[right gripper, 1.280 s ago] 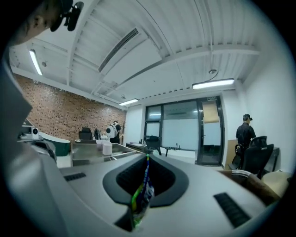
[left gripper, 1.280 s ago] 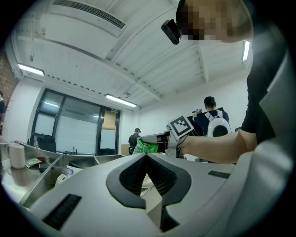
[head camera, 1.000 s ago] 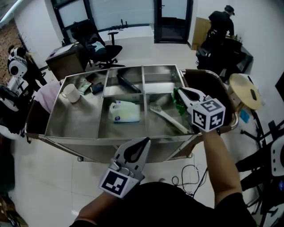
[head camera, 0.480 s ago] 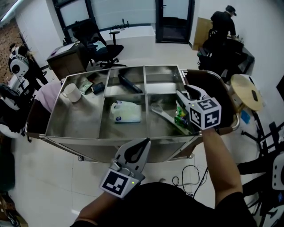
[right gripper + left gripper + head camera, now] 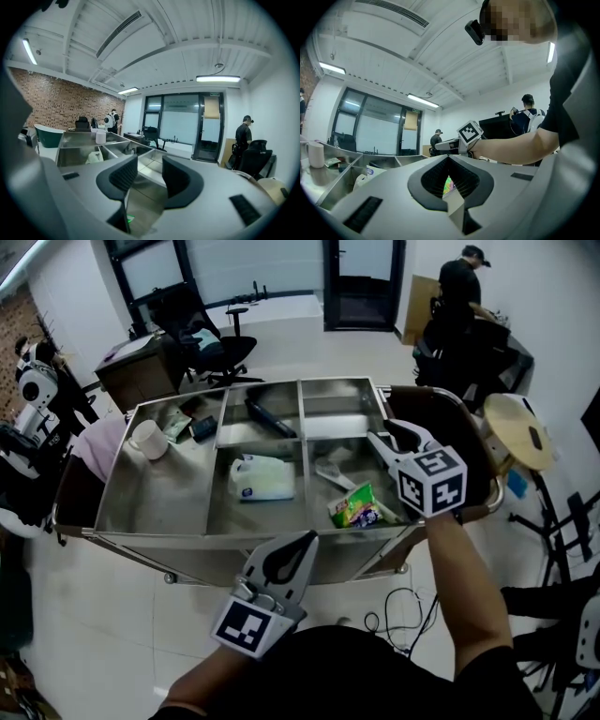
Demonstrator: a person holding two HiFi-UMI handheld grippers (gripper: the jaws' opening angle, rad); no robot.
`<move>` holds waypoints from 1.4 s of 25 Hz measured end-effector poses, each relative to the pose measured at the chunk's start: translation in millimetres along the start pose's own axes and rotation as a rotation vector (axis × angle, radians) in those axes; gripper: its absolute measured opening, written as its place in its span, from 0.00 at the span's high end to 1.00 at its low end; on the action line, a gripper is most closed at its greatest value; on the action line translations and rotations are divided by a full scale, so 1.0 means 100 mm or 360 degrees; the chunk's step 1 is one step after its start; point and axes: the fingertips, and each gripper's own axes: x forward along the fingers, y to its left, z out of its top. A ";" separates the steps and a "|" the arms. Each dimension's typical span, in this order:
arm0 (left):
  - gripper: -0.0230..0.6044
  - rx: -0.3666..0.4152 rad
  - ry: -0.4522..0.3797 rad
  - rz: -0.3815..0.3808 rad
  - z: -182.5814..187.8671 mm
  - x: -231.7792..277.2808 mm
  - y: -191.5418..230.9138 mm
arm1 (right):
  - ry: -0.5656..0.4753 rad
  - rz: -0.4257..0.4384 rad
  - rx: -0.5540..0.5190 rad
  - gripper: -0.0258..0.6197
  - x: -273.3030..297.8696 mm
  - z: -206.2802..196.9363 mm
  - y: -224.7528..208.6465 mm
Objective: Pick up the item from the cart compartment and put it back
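Observation:
A green snack packet lies loose on the floor of the near right compartment of the steel cart, next to a white utensil. My right gripper hovers over that compartment's right side, above and to the right of the packet. It is open, its jaws have just been closing a little, and nothing is between them. My left gripper stays in front of the cart's near edge, shut and empty. Through its jaws a sliver of the packet shows.
A white jug lies in the near middle compartment and a black item in the far middle one. A white mug stands in the left compartment. An office chair and a person are beyond the cart.
The right gripper held the green packet over the near right compartment, then opened. The packet dropped and now lies on the compartment floor. The left gripper has not moved.

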 end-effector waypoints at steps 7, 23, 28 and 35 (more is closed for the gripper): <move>0.96 0.0004 0.0005 -0.0008 -0.01 -0.01 -0.03 | 0.0019 -0.0019 0.0065 0.94 -0.07 -0.03 0.00; 0.96 0.0013 0.0010 -0.0005 -0.01 -0.01 -0.05 | -0.0151 0.0062 0.0159 0.94 -0.51 0.25 0.36; 0.96 0.0009 0.0012 -0.0005 -0.01 -0.01 -0.07 | -0.0273 0.0126 0.0162 0.94 -0.80 0.48 0.55; 0.96 0.0007 -0.0004 0.0003 0.02 -0.04 -0.07 | -0.0388 0.0142 0.0250 0.94 -1.27 0.44 0.75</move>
